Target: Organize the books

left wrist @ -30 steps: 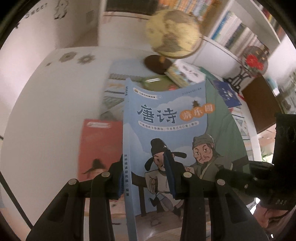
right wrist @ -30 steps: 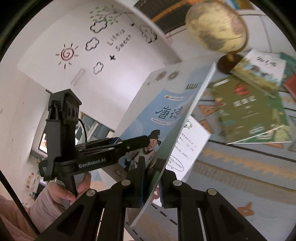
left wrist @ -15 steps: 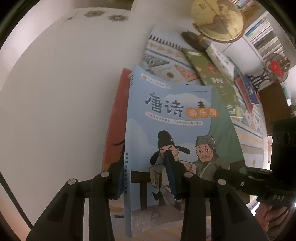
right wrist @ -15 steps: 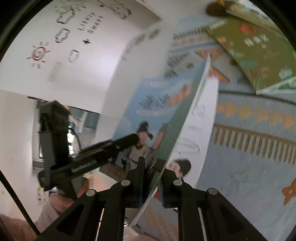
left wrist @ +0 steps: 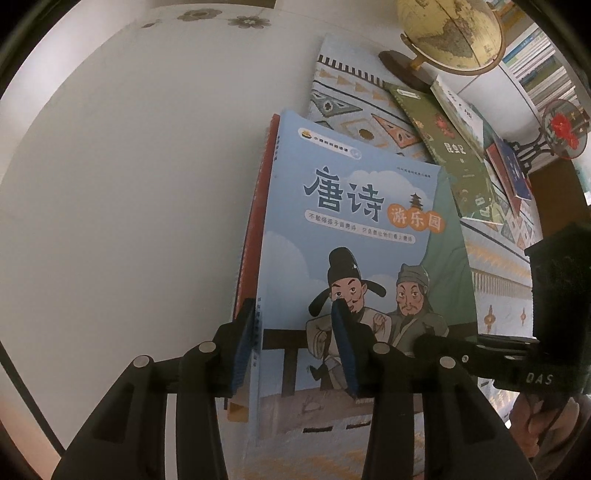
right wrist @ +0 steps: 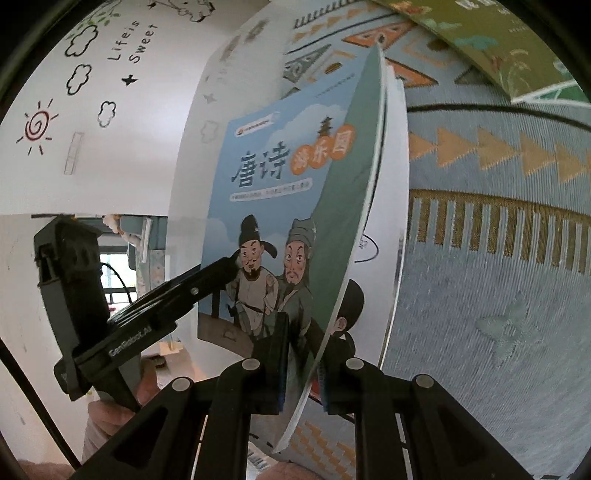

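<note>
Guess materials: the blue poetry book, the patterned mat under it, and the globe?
Blue book: paper with a thin card cover that bows in the right gripper, probably matte, little glare. Patterned mat: woven fabric, thread ribs visible. Globe: smooth printed shell, likely plastic or card, on a dark wood-looking base; hard to confirm.

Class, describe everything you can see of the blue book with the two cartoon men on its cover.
The blue book is a thin glossy paperback with dark Chinese title characters, an orange subtitle and two robed men by a railing. It leans over a red-covered book on the patterned mat. The right gripper pinches its lower edge; the left gripper, jaws opening, straddles its spine corner.
</note>
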`<state>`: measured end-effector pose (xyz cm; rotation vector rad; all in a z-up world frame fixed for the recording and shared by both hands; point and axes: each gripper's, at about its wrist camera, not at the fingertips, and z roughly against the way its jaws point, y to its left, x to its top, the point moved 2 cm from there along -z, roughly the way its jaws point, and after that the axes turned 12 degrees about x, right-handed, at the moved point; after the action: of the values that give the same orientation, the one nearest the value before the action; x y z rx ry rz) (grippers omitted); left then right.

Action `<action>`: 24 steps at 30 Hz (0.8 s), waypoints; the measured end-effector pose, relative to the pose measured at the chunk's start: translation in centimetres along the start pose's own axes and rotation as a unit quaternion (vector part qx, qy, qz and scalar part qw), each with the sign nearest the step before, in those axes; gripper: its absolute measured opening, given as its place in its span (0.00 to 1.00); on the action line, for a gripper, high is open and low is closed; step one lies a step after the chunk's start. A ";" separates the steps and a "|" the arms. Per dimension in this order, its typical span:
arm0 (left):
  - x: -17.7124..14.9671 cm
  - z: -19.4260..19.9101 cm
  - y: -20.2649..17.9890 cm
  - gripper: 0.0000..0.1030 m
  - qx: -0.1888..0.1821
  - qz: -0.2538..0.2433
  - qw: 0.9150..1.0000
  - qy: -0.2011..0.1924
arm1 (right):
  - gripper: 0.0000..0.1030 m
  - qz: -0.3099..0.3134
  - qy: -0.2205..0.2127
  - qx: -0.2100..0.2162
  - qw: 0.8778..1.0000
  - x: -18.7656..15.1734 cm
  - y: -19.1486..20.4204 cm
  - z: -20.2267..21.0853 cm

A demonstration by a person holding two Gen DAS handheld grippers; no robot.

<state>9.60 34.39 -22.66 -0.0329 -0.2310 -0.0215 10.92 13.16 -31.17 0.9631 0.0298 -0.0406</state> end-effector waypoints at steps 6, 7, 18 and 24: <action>-0.2 0.1 0.1 0.40 0.017 -0.001 1.000 0.002 | 0.13 -0.008 0.000 0.008 1.000 0.1 -0.3 -0.3; -0.3 0.1 0.2 0.40 0.018 0.000 1.000 0.003 | 0.13 -0.012 0.000 0.012 1.000 0.1 -0.3 -0.4; 0.7 2.5 0.6 0.41 0.048 0.023 0.999 -0.011 | 0.21 -0.012 -0.013 0.001 1.000 0.7 -0.5 3.8; 4.8 3.9 -3.2 0.45 0.025 0.003 0.999 -0.031 | 0.43 0.005 -0.086 -0.019 0.996 2.1 -2.1 10.4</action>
<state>13.28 31.28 -17.70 0.0161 -0.2929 -0.0093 12.98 3.44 -27.05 0.9189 -0.1325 -0.1133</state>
